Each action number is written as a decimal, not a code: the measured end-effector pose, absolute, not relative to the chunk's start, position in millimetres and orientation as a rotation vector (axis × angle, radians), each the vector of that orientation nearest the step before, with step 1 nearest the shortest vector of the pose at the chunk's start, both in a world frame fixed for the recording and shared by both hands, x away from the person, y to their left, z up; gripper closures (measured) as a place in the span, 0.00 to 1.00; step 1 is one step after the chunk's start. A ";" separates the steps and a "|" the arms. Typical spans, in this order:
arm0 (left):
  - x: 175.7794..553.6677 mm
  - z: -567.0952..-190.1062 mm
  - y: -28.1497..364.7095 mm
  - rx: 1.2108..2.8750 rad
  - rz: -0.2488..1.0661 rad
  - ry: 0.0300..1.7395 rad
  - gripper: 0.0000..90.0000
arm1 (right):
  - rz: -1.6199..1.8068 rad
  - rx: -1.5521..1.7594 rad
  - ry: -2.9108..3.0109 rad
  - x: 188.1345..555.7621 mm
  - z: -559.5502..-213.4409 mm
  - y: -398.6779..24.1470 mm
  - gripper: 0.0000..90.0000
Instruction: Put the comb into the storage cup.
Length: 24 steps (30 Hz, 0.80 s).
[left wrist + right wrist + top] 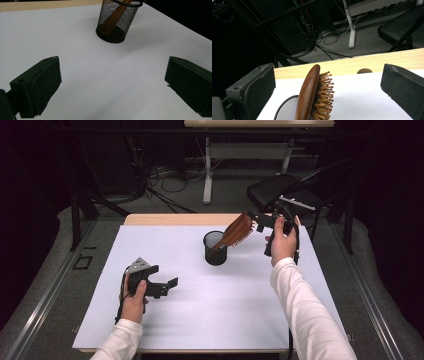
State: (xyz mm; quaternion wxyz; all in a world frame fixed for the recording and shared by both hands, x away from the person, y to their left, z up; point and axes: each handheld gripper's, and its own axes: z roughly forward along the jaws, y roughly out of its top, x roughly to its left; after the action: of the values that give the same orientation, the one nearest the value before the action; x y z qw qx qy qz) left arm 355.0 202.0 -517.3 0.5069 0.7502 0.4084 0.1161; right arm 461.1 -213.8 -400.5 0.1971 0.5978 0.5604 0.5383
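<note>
Wooden hairbrush [237,231] standing handle-down in black mesh cup [215,249], head leaning out toward 2 o'clock, bristles facing down-right. Cup near centre of white tabletop [200,310], slightly toward far edge. Right tool [258,221] at 2 o'clock from cup, raised, just beside brush head; jaws spread wide in right gripper view, brush head [312,92] between them, touching neither, so released. Left tool [167,286] at 8 o'clock from cup, low over tabletop, well apart from it, jaws spread, holding nothing. Bare wood strip [175,219] along far edge of tabletop. Beyond: grey carpet, tangled cables [165,177], black folding chair [285,190] at 1 o'clock, another table's white legs [207,170] at 12.
</note>
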 end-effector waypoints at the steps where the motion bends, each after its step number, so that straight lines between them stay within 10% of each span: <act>1: 354.7 -517.2 202.0 1.807 0.279 0.982 0.01 | 1.507 1.673 1.570 460.8 -400.2 -214.4 0.00; 24: 352.6 -498.1 215.0 1.789 0.231 0.939 0.01 | 1.498 1.565 1.749 442.1 -389.7 -225.9 0.00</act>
State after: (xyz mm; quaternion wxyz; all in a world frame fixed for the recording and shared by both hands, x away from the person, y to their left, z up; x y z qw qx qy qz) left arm 352.6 215.0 -498.1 0.5261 0.7482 0.3925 0.0967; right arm 442.1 -225.9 -389.7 0.1780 0.5531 0.6181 0.5294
